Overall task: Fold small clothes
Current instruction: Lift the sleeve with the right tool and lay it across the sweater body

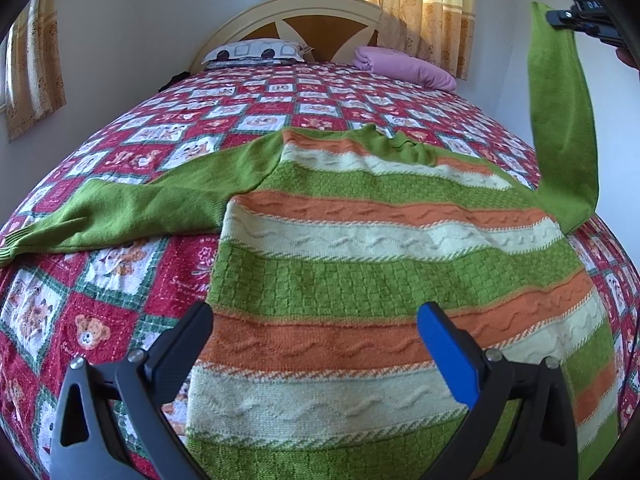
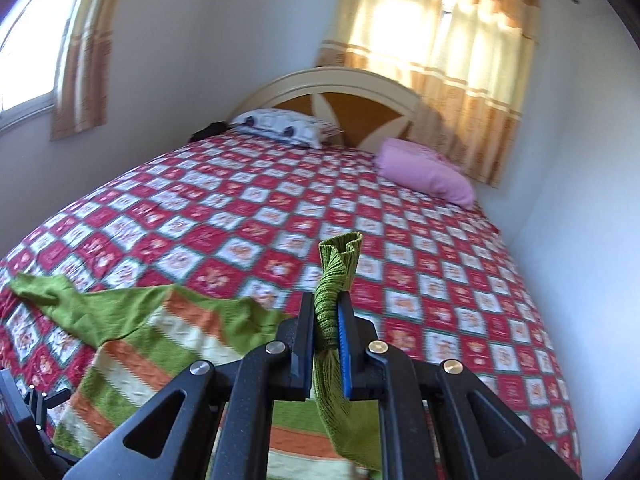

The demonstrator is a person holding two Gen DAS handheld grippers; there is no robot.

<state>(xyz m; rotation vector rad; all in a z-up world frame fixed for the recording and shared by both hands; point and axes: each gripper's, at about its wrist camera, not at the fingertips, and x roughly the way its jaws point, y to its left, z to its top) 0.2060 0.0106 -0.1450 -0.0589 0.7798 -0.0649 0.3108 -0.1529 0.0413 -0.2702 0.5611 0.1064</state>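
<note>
A small knitted sweater point(image 1: 360, 248) with green, orange and cream stripes lies flat on the bed. Its left green sleeve point(image 1: 132, 208) stretches out to the left on the bedspread. Its right sleeve point(image 1: 560, 120) is lifted high in the air by my right gripper point(image 1: 560, 18), which is shut on the cuff point(image 2: 338, 256). In the right wrist view the ribbed cuff sticks up between the pressed pads of the right gripper point(image 2: 326, 316). My left gripper point(image 1: 316, 320) hovers open over the sweater's lower body, nothing between its fingers.
A red checked bedspread point(image 1: 120, 280) with bear prints covers the bed. At the headboard point(image 1: 312, 12) lie a patterned pillow point(image 1: 256, 52) and a pink pillow point(image 1: 404, 66). White walls close in at the right, and curtains point(image 2: 440, 60) hang behind.
</note>
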